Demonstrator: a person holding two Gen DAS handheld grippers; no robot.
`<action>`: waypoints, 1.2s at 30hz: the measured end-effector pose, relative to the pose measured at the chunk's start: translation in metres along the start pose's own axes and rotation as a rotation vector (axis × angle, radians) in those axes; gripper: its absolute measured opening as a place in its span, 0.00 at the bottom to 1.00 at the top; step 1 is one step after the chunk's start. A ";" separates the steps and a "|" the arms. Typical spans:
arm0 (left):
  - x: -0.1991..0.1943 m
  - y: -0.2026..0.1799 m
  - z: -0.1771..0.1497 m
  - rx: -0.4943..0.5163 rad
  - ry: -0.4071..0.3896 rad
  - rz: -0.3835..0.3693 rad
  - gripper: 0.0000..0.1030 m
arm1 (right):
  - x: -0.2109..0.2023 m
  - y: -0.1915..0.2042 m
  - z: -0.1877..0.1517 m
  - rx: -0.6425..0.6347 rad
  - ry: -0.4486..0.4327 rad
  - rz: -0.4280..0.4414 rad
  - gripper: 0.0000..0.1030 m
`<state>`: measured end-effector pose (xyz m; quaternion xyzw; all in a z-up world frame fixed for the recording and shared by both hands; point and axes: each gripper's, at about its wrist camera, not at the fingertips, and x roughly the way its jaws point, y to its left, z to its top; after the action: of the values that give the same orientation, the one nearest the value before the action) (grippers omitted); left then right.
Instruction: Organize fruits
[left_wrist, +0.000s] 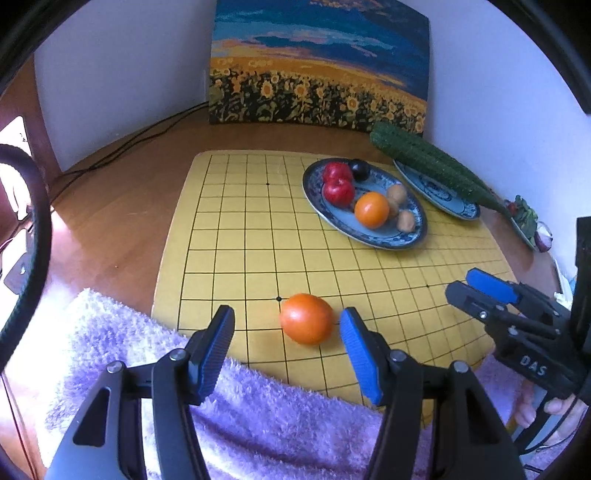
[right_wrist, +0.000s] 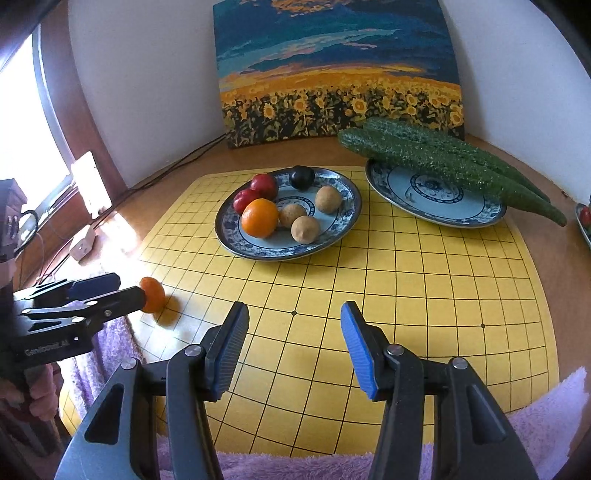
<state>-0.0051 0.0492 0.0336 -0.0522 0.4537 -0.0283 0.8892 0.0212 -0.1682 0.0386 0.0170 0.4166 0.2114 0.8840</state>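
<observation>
An orange-red round fruit (left_wrist: 306, 318) lies on the yellow grid board (left_wrist: 258, 240) near its front edge. My left gripper (left_wrist: 287, 325) is open around it: the fruit sits between the fingertips, close to the right pad and well apart from the left one. In the right wrist view the same fruit (right_wrist: 153, 295) shows just past the left gripper (right_wrist: 127, 288). A blue-patterned plate (left_wrist: 369, 240) (right_wrist: 280, 254) holds an orange, two red fruits, a dark plum and three brown ones. My right gripper (right_wrist: 295, 325) (left_wrist: 460, 282) hangs open over bare board, nothing between its fingers.
A second blue plate (right_wrist: 436, 199) (left_wrist: 443, 199) carries two long cucumbers (right_wrist: 443, 162). A purple towel (left_wrist: 258, 406) covers the board's near edge. A sunflower painting (right_wrist: 340, 74) leans on the back wall. Cables and a white adapter (right_wrist: 83, 247) lie at left; another plate (left_wrist: 524, 218) sits far right.
</observation>
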 end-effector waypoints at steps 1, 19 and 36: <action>0.002 0.000 0.000 0.000 0.002 -0.004 0.60 | 0.000 0.000 0.000 0.001 -0.001 -0.001 0.52; 0.011 -0.015 0.020 0.006 -0.013 -0.058 0.35 | 0.001 -0.003 0.000 0.013 -0.001 0.006 0.52; 0.050 -0.043 0.064 0.051 -0.039 -0.098 0.35 | 0.003 -0.004 0.000 0.019 0.004 0.008 0.52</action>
<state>0.0755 0.0055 0.0360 -0.0522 0.4324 -0.0822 0.8964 0.0244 -0.1710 0.0354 0.0267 0.4201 0.2108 0.8822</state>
